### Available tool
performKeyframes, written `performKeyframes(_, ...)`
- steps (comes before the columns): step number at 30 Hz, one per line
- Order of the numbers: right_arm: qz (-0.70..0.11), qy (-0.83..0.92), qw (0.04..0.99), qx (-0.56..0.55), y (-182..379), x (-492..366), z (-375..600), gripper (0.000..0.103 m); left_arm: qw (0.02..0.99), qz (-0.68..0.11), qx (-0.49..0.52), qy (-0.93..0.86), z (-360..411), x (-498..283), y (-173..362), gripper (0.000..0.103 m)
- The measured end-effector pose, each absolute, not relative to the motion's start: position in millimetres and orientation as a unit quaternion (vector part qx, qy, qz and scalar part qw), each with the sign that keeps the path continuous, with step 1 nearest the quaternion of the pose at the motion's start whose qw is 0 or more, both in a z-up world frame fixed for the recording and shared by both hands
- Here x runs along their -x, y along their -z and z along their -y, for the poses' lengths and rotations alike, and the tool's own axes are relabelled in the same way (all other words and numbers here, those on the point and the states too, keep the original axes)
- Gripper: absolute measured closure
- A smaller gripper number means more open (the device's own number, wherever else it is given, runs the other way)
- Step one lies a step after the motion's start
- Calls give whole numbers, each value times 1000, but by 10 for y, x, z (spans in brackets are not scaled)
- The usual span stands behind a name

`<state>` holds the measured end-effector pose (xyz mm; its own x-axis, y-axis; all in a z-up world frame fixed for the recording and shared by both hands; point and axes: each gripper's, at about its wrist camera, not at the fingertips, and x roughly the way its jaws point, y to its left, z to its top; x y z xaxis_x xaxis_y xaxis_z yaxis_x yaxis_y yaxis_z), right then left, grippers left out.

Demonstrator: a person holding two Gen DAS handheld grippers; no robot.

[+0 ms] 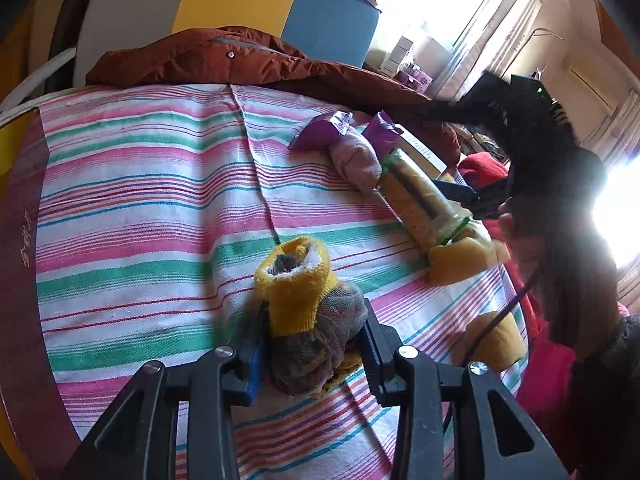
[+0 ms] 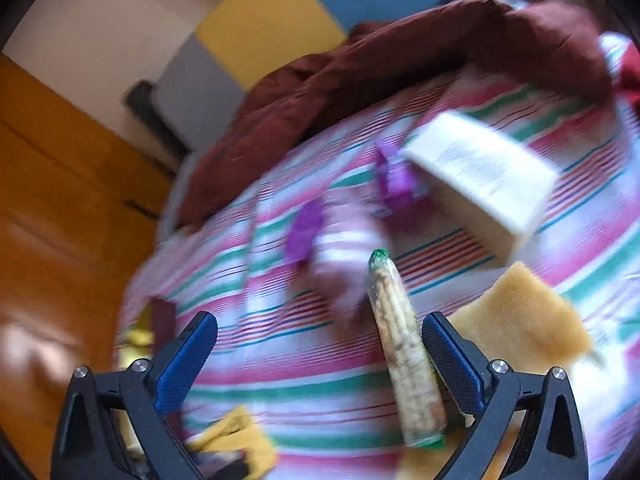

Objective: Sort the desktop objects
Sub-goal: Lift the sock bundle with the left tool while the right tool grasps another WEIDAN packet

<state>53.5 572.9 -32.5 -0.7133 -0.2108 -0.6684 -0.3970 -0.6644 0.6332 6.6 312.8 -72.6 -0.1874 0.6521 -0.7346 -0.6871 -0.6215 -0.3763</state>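
On the striped cloth (image 1: 152, 184), left hand-held gripper (image 1: 312, 354) pinches a sock bundle (image 1: 308, 320); right hand-held gripper (image 2: 320, 348) spread.

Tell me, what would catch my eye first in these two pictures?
Probably the loud pink, green and white striped cloth covering the whole surface. In the near middle, the left gripper is closed on a bundled yellow and grey sock. Further right lies a long packaged corn cob between yellow sponges; the open right gripper hangs over the cob, which sits close to one finger.
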Motion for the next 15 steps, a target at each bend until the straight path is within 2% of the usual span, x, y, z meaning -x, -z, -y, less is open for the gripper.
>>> performKeyframes(2, -430, -818, -5, 382, 360, -492, -5650, 0, 433, -19, 466, -771, -3126, -77, 730, 63)
performKeyframes(6, -404, -821, -70, 398, 293, -417, -5395, 0, 432, -23, 466, -772, -3125, -93, 728, 63)
performKeyframes(11, -373, -832, -26, 410, 270, -475, -5404, 0, 428, -24, 467, -774, -3131, -110, 724, 62)
performKeyframes(15, -325, -837, 53, 436, 304, -467, -5437, 0, 427, -28, 465, -775, -3137, -130, 708, 61)
